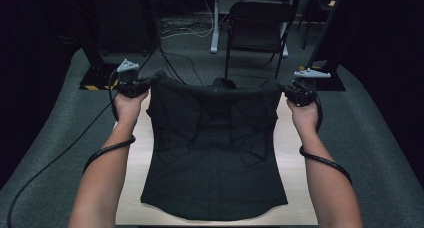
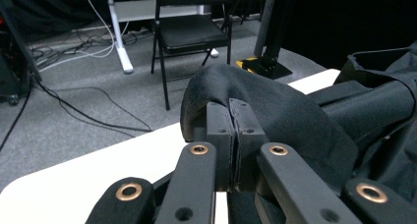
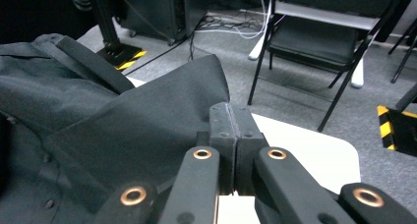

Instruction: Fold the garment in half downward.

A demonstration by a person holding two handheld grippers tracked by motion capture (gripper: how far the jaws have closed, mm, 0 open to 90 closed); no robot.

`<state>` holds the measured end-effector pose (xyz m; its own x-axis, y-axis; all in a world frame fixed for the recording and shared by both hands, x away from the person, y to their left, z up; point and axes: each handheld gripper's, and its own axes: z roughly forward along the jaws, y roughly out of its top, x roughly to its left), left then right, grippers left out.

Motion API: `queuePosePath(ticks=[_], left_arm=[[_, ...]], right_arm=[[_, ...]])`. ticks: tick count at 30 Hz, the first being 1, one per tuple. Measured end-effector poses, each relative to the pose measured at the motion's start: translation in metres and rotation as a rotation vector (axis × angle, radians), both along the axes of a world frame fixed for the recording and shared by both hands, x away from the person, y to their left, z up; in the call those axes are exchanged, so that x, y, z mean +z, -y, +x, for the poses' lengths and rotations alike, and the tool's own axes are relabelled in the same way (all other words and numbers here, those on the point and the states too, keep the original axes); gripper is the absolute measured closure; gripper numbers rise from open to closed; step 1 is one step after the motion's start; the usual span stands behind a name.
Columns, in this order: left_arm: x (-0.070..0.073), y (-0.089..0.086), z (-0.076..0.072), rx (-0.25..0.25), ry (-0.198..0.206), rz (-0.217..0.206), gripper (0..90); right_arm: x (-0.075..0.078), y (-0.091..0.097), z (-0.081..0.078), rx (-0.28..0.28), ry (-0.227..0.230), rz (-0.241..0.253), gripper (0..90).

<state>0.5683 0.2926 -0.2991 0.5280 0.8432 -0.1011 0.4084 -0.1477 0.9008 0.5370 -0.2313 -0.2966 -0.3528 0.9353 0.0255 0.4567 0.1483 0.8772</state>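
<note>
left jaws: clenched on a fold of the black shirt (image 2: 295, 111), cloth pinched between the pads and draped over the jaw tips.
right jaws: clenched on the shirt's other shoulder corner, cloth caught between the pads.
left gripper (image 1: 131, 82): at the shirt's far left corner, held in the person's left hand (image 1: 127, 107), cable trailing back along the forearm.
right gripper (image 1: 300, 90): at the far right corner, in the right hand (image 1: 303, 115), roughly level with the left one.
shirt: spread front up on the table (image 1: 295, 188), buttons down the middle, collar at the far edge, sleeves folded in across the chest. Far edge pulled taut between the two grippers; hem lies near the table's near edge.
table: light wood top, bare strips on both sides of the shirt.
beyond: folding chair (image 1: 257, 30) on grey carpet, loose cables on the floor.
</note>
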Motion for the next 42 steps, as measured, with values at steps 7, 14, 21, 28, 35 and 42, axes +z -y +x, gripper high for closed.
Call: queuePosePath(ticks=[7, 14, 21, 28, 35, 42], left_arm=[[0.0, -0.001, -0.011, -0.02, -0.001, 0.001, 88.0], [0.001, -0.004, -0.018, -0.032, -0.004, 0.017, 88.0], [-0.003, -0.005, -0.022, -0.035, -0.009, 0.027, 88.0], [-0.004, -0.005, -0.026, -0.043, -0.01, 0.019, 88.0], [-0.005, -0.006, -0.032, -0.059, -0.008, 0.02, 88.0], [-0.006, -0.007, -0.038, -0.071, -0.009, 0.022, 88.0]], right_arm=[[-0.001, -0.001, -0.007, 0.033, -0.014, -0.014, 89.8], [-0.002, 0.002, -0.014, 0.046, -0.024, -0.028, 89.8], [-0.003, 0.002, -0.019, 0.061, -0.027, -0.035, 89.8], [-0.005, 0.003, -0.023, 0.071, -0.034, -0.038, 89.8], [-0.006, 0.006, -0.029, 0.086, -0.033, -0.035, 89.7], [-0.008, 0.008, -0.036, 0.098, -0.03, -0.03, 89.7]])
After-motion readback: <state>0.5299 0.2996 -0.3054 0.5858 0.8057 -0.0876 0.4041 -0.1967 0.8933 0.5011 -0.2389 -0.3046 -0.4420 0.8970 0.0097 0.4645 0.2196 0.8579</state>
